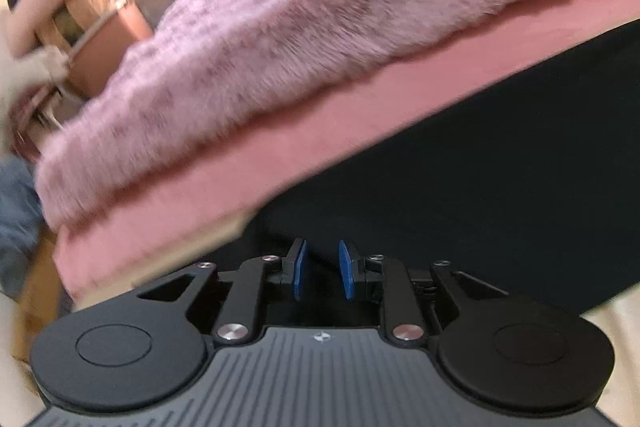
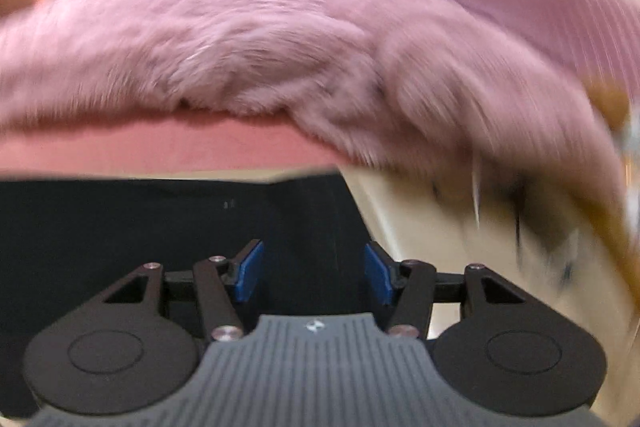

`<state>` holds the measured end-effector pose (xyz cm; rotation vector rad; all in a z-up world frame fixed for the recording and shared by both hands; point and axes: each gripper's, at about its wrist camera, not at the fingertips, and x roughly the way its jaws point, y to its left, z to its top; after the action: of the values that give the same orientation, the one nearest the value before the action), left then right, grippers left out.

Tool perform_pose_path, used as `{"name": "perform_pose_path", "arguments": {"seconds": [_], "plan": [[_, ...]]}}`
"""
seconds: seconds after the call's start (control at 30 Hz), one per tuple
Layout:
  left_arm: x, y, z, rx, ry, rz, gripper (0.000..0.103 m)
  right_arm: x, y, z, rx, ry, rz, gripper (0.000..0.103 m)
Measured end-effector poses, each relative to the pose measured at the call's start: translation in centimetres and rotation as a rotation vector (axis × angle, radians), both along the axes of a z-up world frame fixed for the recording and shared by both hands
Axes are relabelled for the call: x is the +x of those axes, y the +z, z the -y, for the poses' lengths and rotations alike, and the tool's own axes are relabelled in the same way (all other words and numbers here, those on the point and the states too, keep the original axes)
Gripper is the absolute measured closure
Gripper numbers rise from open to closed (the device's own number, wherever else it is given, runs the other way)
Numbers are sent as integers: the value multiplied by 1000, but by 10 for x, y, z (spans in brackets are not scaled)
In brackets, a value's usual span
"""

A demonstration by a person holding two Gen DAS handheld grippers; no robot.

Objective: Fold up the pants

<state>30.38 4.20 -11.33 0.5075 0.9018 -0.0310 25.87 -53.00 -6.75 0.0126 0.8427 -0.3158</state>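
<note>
The pants (image 1: 460, 163) are black cloth lying at the near edge of the bed, under and in front of both grippers. They also show in the right wrist view (image 2: 140, 227), their right edge ending at cream sheet. My left gripper (image 1: 323, 269) is low over the black cloth, its blue pads (image 1: 299, 269) a small gap apart with nothing between them. My right gripper (image 2: 314, 271) is wide open over the pants, blue pads (image 2: 250, 269) far apart and empty. Both views are blurred.
A fluffy pink blanket (image 1: 320, 27) over a pink sheet (image 1: 280, 155) covers the bed beyond the pants; it also fills the right wrist view (image 2: 240, 47). Wooden furniture (image 1: 100, 27) stands at far left. Cream bedding (image 2: 420, 219) lies right of the pants.
</note>
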Motion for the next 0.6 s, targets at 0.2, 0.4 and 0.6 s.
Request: {"name": "perform_pose_path", "arguments": {"seconds": [0.2, 0.4, 0.6], "plan": [[-13, -21, 6, -36, 8, -59, 88, -74, -20, 39, 356, -303, 124, 49], [-8, -26, 9, -10, 25, -83, 98, -73, -56, 61, 587, -458, 207, 56], [-11, -39, 26, 108, -13, -98, 103, -37, -57, 51, 380, -516, 210, 77]]}}
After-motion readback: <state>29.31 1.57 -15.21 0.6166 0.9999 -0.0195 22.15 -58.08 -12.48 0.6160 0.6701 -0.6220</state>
